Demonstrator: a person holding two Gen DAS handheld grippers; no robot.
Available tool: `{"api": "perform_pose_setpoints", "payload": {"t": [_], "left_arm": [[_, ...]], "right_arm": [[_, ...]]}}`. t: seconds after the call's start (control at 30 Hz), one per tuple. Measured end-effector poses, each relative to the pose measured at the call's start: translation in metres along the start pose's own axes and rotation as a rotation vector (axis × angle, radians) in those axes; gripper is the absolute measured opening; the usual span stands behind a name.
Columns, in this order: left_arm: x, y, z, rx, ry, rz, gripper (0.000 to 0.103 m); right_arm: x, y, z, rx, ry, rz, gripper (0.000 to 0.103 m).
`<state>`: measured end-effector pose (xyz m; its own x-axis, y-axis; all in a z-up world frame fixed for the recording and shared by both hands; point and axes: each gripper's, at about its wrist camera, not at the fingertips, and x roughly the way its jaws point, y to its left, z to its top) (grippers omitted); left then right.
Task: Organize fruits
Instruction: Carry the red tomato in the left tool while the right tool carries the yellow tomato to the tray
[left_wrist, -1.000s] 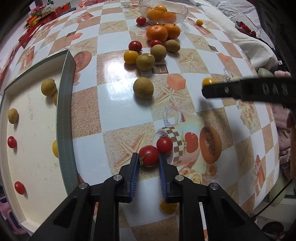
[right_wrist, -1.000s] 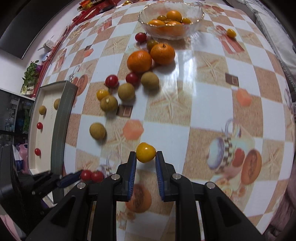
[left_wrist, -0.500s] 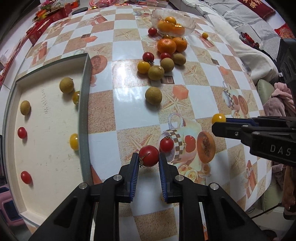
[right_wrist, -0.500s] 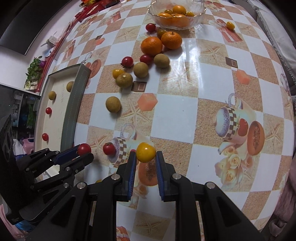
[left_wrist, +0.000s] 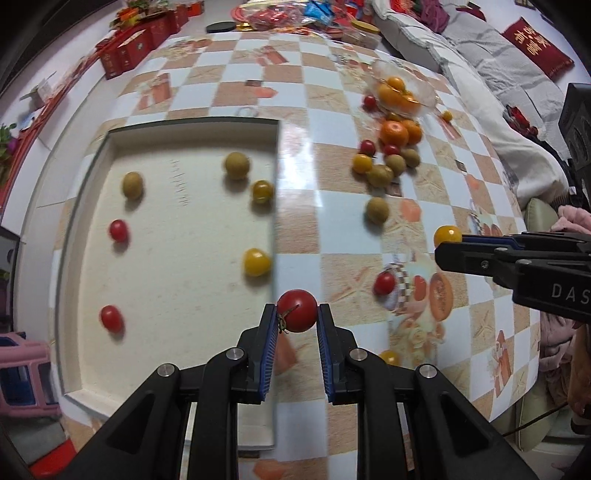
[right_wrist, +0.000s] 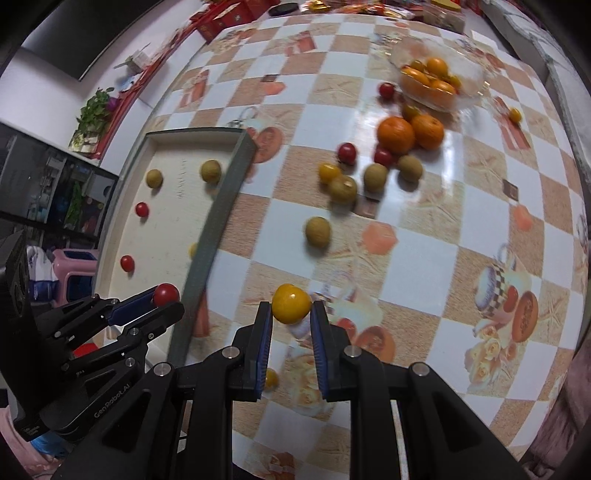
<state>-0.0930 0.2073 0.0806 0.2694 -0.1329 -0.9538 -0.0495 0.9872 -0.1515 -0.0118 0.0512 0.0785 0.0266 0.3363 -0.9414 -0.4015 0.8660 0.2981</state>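
My left gripper (left_wrist: 296, 318) is shut on a red cherry tomato (left_wrist: 297, 310) and holds it above the right edge of the cream tray (left_wrist: 177, 280); it also shows in the right wrist view (right_wrist: 162, 301). My right gripper (right_wrist: 290, 314) is shut on a yellow cherry tomato (right_wrist: 291, 303) above the table, right of the tray; it also shows in the left wrist view (left_wrist: 448, 240). The tray holds several red, yellow and brownish fruits. A loose red tomato (left_wrist: 384, 283) lies on the table.
A pile of oranges (right_wrist: 395, 134), tomatoes and brown fruits lies mid-table, with a lone brown fruit (right_wrist: 317, 231) nearer. A glass bowl (right_wrist: 465, 79) of oranges stands at the back. Red boxes (left_wrist: 129, 50) line the far edge. A pink stool (left_wrist: 22, 373) is beside the tray.
Both grippers have lifted and moved left toward the tray with their tomatoes. The left gripper's red tomato is now over the tray's right edge.
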Motion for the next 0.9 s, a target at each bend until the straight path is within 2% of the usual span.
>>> {"api": "perform_pose_setpoints", "payload": {"t": [0.23,0.47,0.67,0.9], "left_arm": [[-0.003,0.057,-0.016,-0.091,0.006,0.064,0.023],[0.010,0.101,-0.030,-0.145,0.039,0.116,0.023],[0.021,0.118,-0.034,-0.157,0.053,0.127,0.023],[0.029,0.125,-0.035,-0.161,0.068,0.132,0.023]], "right_arm": [[0.017,0.052,0.019,-0.095,0.036,0.027,0.023],[0.053,0.102,0.037,-0.169,0.101,0.043,0.023],[0.081,0.136,0.051,-0.244,0.138,0.022,0.023],[0.109,0.150,0.066,-0.279,0.177,-0.024,0.024]]}}
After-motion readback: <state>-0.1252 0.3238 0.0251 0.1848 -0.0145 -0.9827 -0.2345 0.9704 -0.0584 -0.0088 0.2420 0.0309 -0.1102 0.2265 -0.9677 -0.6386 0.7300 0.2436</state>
